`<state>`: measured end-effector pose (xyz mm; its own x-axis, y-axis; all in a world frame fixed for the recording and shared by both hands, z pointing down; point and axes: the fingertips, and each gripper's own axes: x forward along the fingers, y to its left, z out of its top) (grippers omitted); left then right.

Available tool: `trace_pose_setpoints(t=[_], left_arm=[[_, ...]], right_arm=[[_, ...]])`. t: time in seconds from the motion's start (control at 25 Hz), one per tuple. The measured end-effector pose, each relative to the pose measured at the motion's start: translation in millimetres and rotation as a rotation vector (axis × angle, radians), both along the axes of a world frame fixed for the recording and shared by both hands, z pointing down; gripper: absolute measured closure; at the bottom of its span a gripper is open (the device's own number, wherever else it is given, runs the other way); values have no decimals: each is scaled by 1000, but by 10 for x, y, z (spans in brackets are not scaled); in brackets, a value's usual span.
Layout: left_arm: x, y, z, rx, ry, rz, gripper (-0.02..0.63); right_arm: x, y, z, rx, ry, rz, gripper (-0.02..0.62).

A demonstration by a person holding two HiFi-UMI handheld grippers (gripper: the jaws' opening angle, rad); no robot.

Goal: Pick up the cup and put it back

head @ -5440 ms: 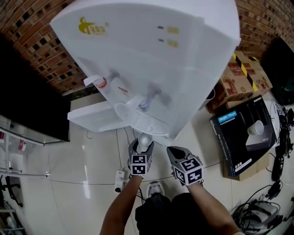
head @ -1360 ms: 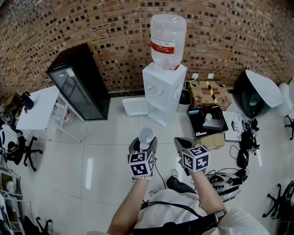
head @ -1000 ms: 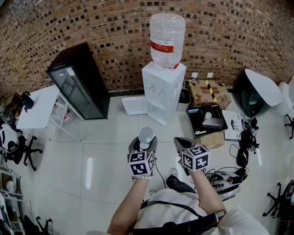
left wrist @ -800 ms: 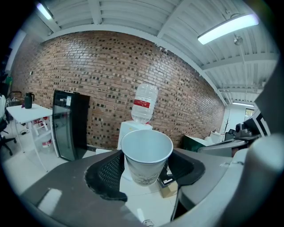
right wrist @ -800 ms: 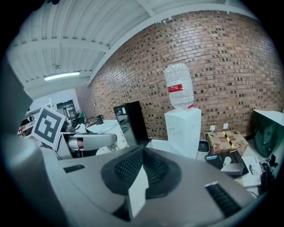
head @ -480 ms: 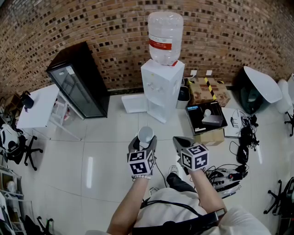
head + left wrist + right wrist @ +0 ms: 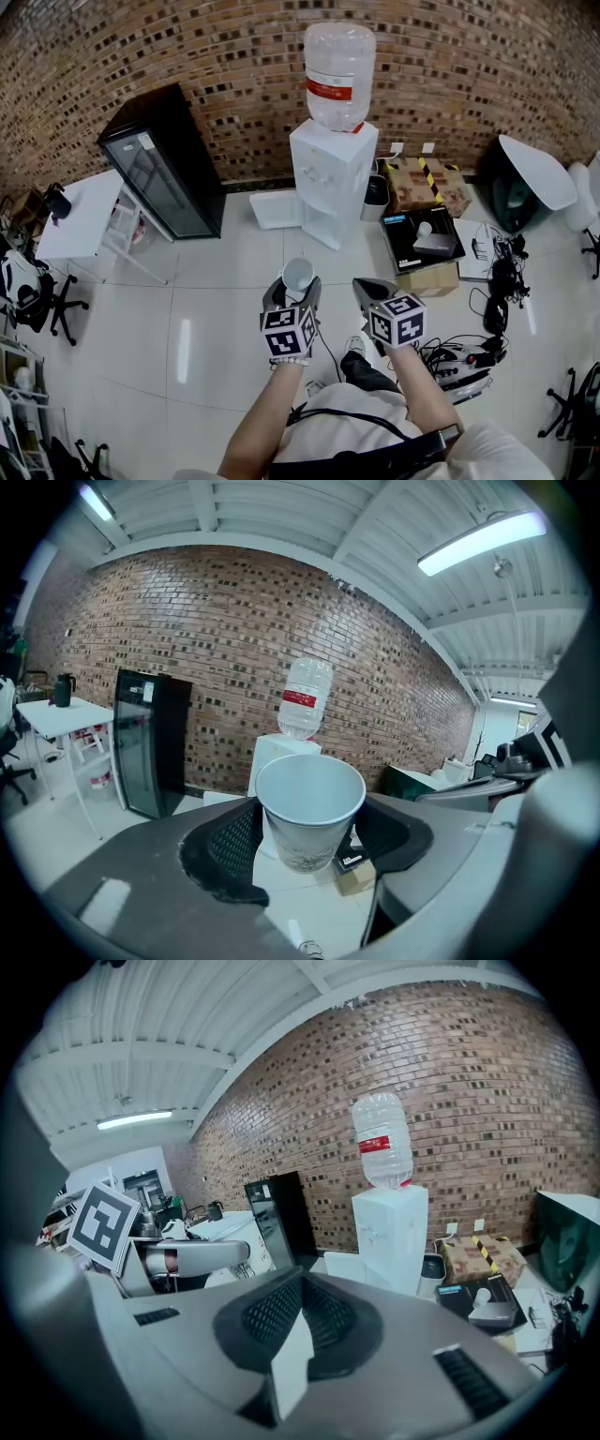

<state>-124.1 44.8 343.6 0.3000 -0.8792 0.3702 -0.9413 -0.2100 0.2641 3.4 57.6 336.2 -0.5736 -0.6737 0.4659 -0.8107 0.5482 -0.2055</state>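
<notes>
**Status: cup held in left gripper, in front of the water dispenser**

The landmark is the white floor-standing water dispenser (image 7: 333, 183), which carries 1 clear inverted bottle (image 7: 338, 75) and stands against the brick wall (image 7: 234, 56).

1. Left gripper (image 7: 294, 289): the 2 jaws stand partly apart and press on opposite sides of the white paper cup (image 7: 297, 275). The cup is upright, with its mouth facing up.
2. Cup position: in the air above the pale tiled floor (image 7: 206, 309), in front of the dispenser and well apart from it.
3. Right gripper (image 7: 364, 286): the 2 jaws are closed together with nothing between them. It is held just to the right of the left gripper, also in front of the dispenser.
4. Surroundings: 1 black glass-door cabinet (image 7: 164, 169) stands to the left of the dispenser. 1 brown cardboard box with yellow-black tape (image 7: 422, 186) lies to its right.
</notes>
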Motion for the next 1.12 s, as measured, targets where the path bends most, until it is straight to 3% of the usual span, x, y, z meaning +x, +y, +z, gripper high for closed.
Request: trace_pose_setpoints(t=[0.8, 1.12], left_arm=[[48, 5, 17, -4, 0, 5, 291], [100, -194, 170, -35, -15, -6, 291]], right_arm=[[76, 0, 2, -1, -2, 11, 584], [201, -256, 125, -24, -12, 17, 584]])
